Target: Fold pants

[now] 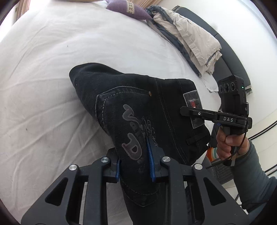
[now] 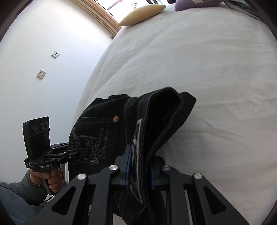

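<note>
- The left gripper (image 1: 136,164) was clamped on the black pants (image 1: 138,107), its blue pads pressing the cloth beside the back pocket with the grey lettering.
- The right gripper (image 2: 139,171) was likewise closed on the pants (image 2: 155,121), pinching the waistband edge by the label patch (image 2: 136,155).
- Both tools reached forward over the bed (image 1: 52,60), each gripped by a bare hand (image 1: 228,143) in a grey sleeve.
- The pants hung bunched between the two grippers above the near edge of the white sheet; the legs dropped out of sight below the frames.
- Whether the cloth touched the sheet could not be told.
- Counted: one pair of black pants, one pile of beige clothes (image 1: 190,39), two cushions, purple (image 1: 126,8) and yellow (image 2: 143,13), two wall sockets (image 2: 41,74).
</note>
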`<action>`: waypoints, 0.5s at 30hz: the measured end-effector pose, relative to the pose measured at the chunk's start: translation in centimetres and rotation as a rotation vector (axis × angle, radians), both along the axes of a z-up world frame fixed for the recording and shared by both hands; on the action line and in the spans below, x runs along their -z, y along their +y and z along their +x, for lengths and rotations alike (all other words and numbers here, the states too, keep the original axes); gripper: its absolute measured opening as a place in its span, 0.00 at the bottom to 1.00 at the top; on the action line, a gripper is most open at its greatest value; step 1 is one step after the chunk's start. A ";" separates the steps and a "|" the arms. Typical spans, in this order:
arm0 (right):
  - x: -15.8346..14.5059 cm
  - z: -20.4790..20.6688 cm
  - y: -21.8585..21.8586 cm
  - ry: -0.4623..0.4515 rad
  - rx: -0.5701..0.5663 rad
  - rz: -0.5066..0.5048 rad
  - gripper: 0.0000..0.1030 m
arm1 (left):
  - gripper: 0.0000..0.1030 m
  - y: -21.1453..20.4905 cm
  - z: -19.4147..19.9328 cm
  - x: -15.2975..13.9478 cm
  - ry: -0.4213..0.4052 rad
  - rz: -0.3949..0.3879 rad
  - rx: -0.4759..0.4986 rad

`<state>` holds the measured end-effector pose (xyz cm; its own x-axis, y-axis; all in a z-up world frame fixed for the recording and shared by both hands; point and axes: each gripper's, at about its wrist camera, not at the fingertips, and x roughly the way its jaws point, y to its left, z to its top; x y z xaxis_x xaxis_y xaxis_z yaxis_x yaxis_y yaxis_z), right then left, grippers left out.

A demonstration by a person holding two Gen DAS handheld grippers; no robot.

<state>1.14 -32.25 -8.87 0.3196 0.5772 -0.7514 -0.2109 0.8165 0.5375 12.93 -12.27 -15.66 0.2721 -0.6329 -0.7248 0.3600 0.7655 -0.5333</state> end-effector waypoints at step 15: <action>2.1 15.0 4.6 0.019 0.001 0.045 0.19 | 0.24 9.1 14.0 0.1 -0.036 0.100 -0.100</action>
